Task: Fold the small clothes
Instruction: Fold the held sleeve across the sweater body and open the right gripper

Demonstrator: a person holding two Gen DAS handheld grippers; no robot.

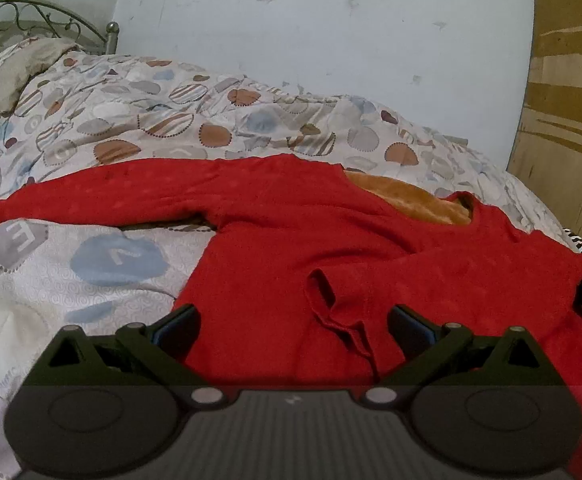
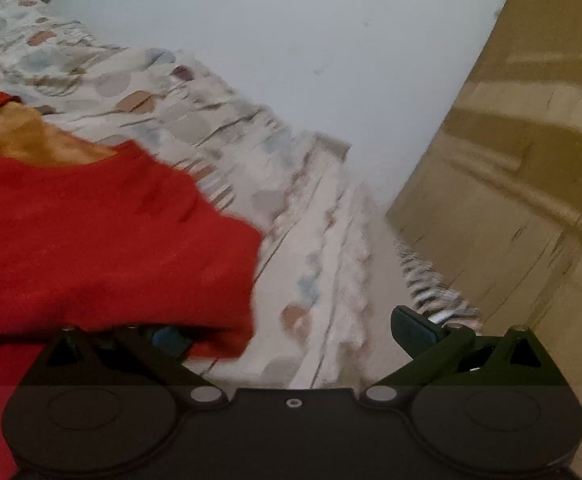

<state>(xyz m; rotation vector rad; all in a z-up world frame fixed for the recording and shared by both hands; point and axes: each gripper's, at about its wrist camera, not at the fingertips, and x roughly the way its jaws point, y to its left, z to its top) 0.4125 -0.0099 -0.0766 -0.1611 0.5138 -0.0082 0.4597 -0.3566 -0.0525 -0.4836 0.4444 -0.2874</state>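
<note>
A red long-sleeved top (image 1: 331, 240) lies spread on the bed, its orange lining (image 1: 407, 196) showing at the neck. One sleeve (image 1: 91, 196) stretches out to the left. My left gripper (image 1: 293, 322) stands open low over the top's lower part, with a raised crease (image 1: 327, 304) of red fabric between the fingers. In the blurred right wrist view the red top (image 2: 91, 240) fills the left side. My right gripper (image 2: 291, 332) is wide open at the top's right edge. Its left finger (image 2: 167, 338) is partly covered by the red hem, and its right finger (image 2: 411, 328) is over bare quilt.
A quilt (image 1: 171, 120) printed with round patches covers the bed. A pillow (image 1: 15, 76) and a metal headboard (image 1: 43, 20) sit far left, against a pale wall (image 1: 331, 40). Wooden panelling (image 2: 511, 200) stands on the right, and a zebra-striped cloth (image 2: 431, 292) lies at the bed's edge.
</note>
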